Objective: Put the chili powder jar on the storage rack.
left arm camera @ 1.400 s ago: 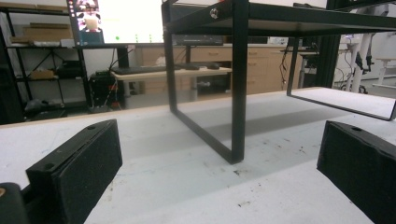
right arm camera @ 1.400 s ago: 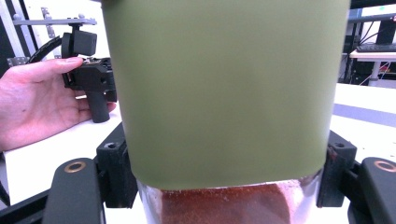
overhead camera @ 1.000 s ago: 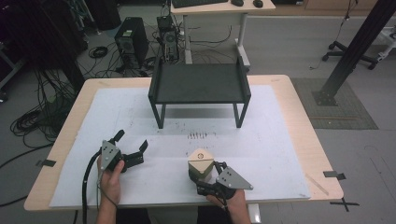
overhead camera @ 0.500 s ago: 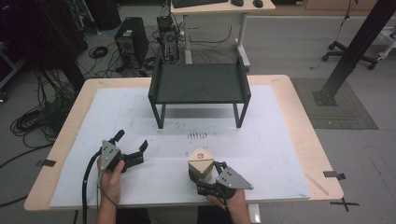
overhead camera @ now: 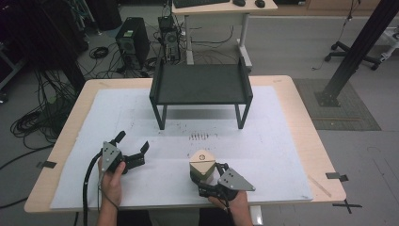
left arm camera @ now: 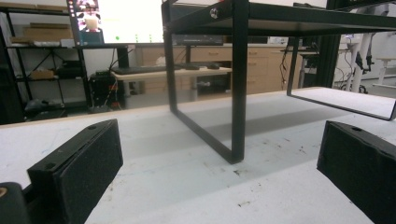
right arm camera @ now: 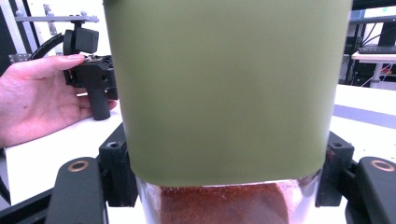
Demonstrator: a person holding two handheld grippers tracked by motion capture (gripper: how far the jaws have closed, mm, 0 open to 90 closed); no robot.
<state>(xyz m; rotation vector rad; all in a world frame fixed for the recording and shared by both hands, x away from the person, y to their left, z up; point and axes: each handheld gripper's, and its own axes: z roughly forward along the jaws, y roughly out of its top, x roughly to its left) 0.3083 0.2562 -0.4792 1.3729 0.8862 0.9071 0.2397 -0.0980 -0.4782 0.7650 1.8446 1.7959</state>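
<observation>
A glass jar (overhead camera: 202, 162) with a wide olive-tan lid (right arm camera: 224, 88) and red-brown powder (right arm camera: 224, 205) inside stands near the table's front edge. My right gripper (overhead camera: 202, 176) is shut on it, one black pad (right arm camera: 119, 172) pressing on each side just under the lid. Over at the front left, my left gripper (overhead camera: 133, 142) rests low on the white table cover with its jaws wide apart and nothing between them. In the left gripper view its fingers (left arm camera: 79, 168) frame bare cover. That left gripper (right arm camera: 88, 70) and the hand holding it also appear in the right gripper view.
A black metal shelf rack (overhead camera: 201, 84) stands at the table's far middle, its legs (left arm camera: 238, 79) ahead of the left gripper. The white cover (overhead camera: 263, 141) has small dark specks in front of the rack. Desks, computers and cables lie beyond the table.
</observation>
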